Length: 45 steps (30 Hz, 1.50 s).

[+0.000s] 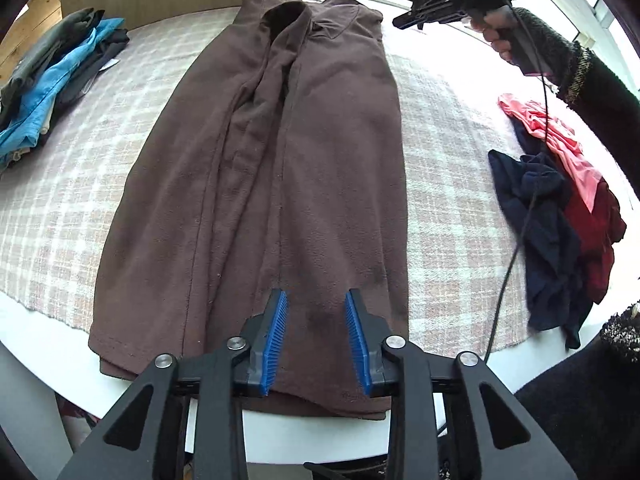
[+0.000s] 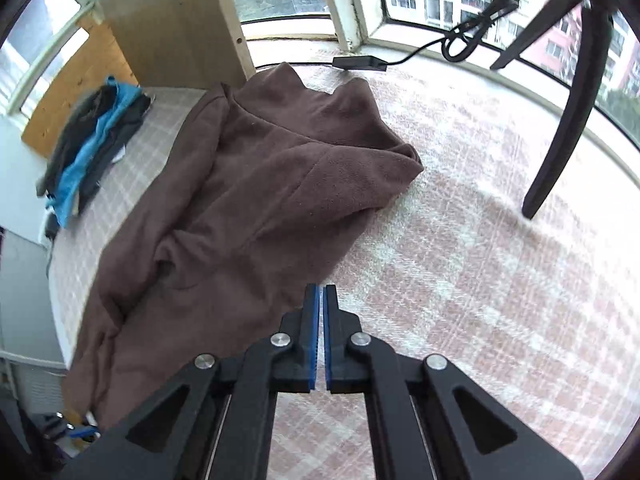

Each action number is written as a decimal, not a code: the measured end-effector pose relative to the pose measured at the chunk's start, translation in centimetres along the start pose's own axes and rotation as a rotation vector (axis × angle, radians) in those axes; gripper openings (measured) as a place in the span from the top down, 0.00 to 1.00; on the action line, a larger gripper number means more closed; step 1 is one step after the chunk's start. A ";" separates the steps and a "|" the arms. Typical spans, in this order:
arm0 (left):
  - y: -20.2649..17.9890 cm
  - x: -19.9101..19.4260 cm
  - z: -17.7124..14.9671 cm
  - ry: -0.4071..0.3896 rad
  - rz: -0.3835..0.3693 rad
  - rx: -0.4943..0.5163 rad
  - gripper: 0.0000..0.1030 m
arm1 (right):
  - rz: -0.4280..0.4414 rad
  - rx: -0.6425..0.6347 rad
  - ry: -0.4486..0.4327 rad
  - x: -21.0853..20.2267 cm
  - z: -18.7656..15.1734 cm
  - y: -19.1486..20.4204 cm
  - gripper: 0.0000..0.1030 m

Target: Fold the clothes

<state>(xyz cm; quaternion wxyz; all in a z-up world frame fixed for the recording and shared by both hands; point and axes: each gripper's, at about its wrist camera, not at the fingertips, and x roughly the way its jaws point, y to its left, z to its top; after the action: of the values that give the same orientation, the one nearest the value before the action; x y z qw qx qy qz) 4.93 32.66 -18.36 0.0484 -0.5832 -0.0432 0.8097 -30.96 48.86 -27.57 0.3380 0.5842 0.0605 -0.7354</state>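
The brown fleece garment (image 1: 320, 152) looks soft and limp, best pinched at its near hem, where the left hand-held gripper (image 1: 316, 340) hovers released; the right hand-held gripper (image 2: 321, 336) is clenched on nothing.

A pink-and-white checked cloth (image 1: 440, 184) covers the table. Beyond it, a black adapter (image 2: 360, 63) with a coiled cable (image 2: 476, 28) lies on the windowsill (image 2: 288, 36), beside a wooden cabinet (image 2: 168, 20).

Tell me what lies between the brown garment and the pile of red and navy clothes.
Only bare checked cloth lies between the brown fleece garment and the unfolded red and navy pile; the left wrist view shows it.
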 end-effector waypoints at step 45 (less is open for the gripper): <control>3.3 1.4 -1.4 0.057 -0.087 -0.053 0.35 | 0.081 -0.595 0.099 5.7 -1.1 13.1 0.79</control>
<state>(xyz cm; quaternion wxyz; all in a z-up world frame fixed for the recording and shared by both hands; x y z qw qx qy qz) 5.78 29.59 -20.52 0.0696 -0.6045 -0.0885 0.7886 -23.13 36.91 -29.03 0.5201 0.4967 0.2661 -0.6419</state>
